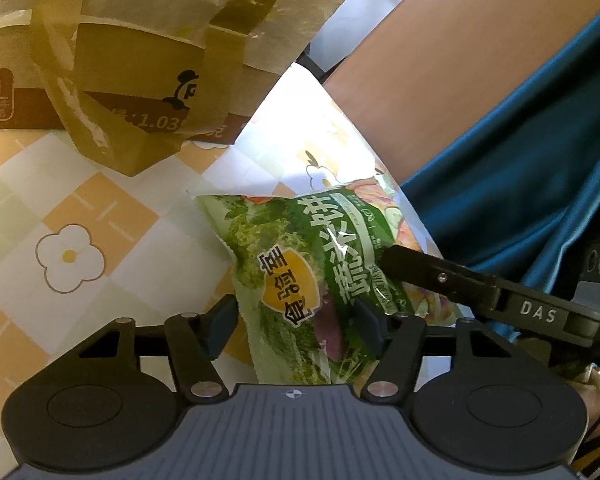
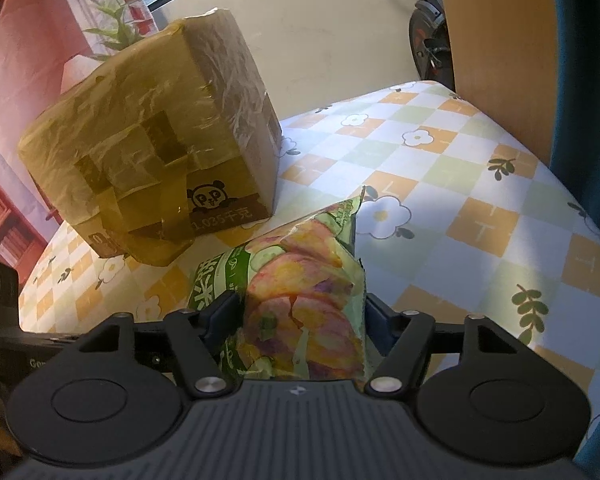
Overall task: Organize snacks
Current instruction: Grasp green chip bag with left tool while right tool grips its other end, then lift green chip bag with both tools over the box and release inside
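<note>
Both grippers clamp one green vegetable-crisp packet [image 1: 320, 276]: left gripper [image 1: 296, 328] near end, right gripper [image 2: 300, 320] opposite end, above checked tablecloth [image 2: 460, 184].

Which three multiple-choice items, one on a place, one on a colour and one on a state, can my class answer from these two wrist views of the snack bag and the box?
1. The cardboard box stands
A. on the checked tablecloth
B. on the floor
C. on a shelf

2. The snack bag is mainly
A. blue
B. green
C. black

3. The snack bag is
A. lying untouched
B. between the fingers of the left gripper and the right gripper
C. inside the box

Key: 1 A, the box's base rests on the flowered cloth. 2 B, green print covers most of the bag. 3 B, each wrist view shows the bag between its own pads.
</note>
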Motion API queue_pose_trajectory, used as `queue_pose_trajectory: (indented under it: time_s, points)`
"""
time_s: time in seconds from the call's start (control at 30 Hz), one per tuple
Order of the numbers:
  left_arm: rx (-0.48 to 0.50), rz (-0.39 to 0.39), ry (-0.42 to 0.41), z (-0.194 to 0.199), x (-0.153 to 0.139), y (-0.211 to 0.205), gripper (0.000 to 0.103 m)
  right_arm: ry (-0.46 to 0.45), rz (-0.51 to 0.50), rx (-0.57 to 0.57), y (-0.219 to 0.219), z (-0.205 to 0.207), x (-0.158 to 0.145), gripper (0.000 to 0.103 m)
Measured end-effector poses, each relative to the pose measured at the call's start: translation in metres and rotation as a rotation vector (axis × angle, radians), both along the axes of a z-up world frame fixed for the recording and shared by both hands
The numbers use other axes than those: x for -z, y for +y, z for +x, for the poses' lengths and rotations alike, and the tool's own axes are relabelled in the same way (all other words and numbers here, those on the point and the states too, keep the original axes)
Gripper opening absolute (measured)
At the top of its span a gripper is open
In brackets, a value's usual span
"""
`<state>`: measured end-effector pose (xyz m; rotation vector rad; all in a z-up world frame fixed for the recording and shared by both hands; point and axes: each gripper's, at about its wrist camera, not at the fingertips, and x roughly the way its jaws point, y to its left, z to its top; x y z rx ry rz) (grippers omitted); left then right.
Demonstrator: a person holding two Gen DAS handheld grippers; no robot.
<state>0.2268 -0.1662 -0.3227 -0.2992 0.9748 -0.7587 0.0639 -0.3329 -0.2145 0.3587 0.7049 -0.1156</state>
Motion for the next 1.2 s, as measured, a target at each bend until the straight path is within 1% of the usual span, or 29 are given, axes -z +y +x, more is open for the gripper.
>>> queue_pose_trajectory:
  time_s: [0.13,0.23,0.43,0.53,0.6,0.77,0.97,1.1,1.2]
  points:
    - [0.008,-0.003,-0.001,-0.001,-0.001,-0.001,0.064,-0.009,-0.001,0.006,0.003,-0.002,0.001,0.064]
    - [0.013,-0.009,-0.008,-0.001,-0.002,-0.001,0.061,-0.014,0.001,0.011,0.005,-0.002,0.001,0.062]
    - [0.030,-0.012,-0.056,-0.005,-0.013,-0.001,0.061,-0.037,0.032,0.001,0.012,-0.004,-0.003,0.060]
    - [0.024,-0.033,-0.065,-0.005,-0.020,0.005,0.061,-0.053,0.038,0.002,0.014,-0.004,-0.007,0.060]
    - [0.028,-0.042,-0.089,-0.005,-0.028,0.007,0.061,-0.064,0.041,-0.001,0.015,-0.004,-0.013,0.060]
    - [0.070,-0.054,-0.200,-0.007,-0.065,0.008,0.061,-0.129,0.029,0.008,0.019,-0.009,-0.037,0.060]
    - [0.118,-0.085,-0.316,-0.005,-0.120,0.007,0.061,-0.256,0.023,0.052,0.021,-0.021,-0.081,0.060]
    - [0.120,-0.102,-0.376,0.000,-0.149,0.013,0.061,-0.319,0.014,0.069,0.024,-0.020,-0.109,0.060]
    - [0.101,-0.108,-0.420,0.007,-0.170,0.023,0.061,-0.360,0.014,0.059,0.025,-0.010,-0.128,0.060]
